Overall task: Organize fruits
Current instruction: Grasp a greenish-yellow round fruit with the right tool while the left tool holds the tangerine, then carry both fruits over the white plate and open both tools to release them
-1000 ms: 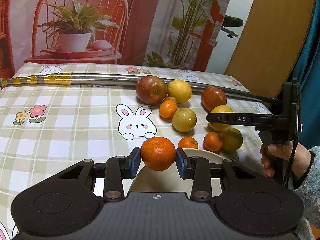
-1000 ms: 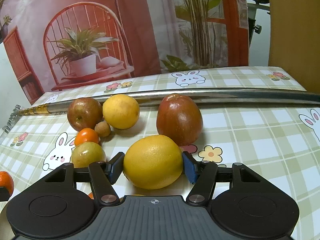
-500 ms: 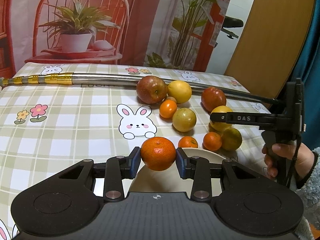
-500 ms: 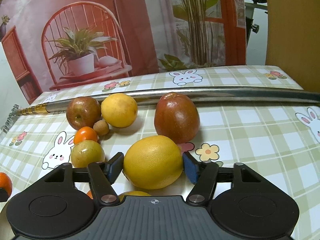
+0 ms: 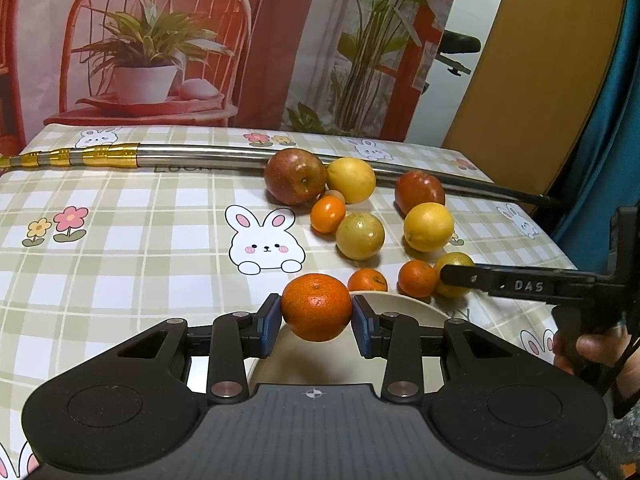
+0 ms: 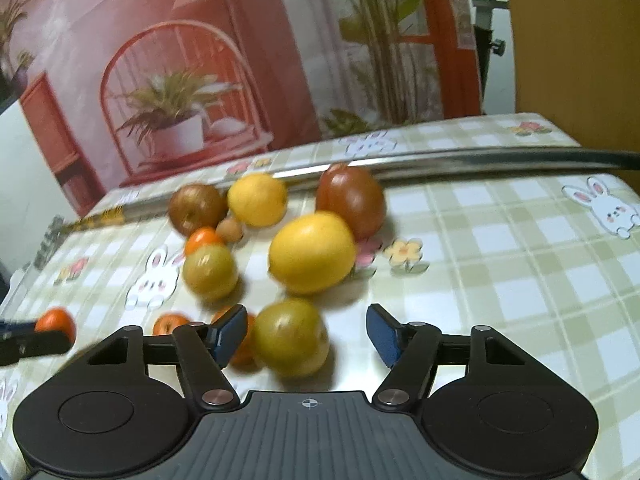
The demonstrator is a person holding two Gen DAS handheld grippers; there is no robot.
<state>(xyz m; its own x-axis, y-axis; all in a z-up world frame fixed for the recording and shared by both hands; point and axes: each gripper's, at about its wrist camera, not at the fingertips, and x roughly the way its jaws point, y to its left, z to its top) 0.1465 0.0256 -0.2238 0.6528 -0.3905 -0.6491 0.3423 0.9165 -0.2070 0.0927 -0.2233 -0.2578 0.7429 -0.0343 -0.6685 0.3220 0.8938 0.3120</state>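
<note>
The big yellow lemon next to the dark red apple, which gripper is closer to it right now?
Right. The right gripper sits just short of the lemon, jaws open around a greenish fruit. The left gripper holds a tangerine over the plate, farther away.

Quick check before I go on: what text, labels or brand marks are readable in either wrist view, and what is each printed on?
"DAS": pale letters on the side of the right gripper, seen in the left wrist view.
"LOON...": faint dark lettering on the metal pole; only the start shows clearly, and those letters are uncertain.
Right wrist view: blurred, no text readable.
Tablecloth: rabbit and flower pictures only, no words.
</note>
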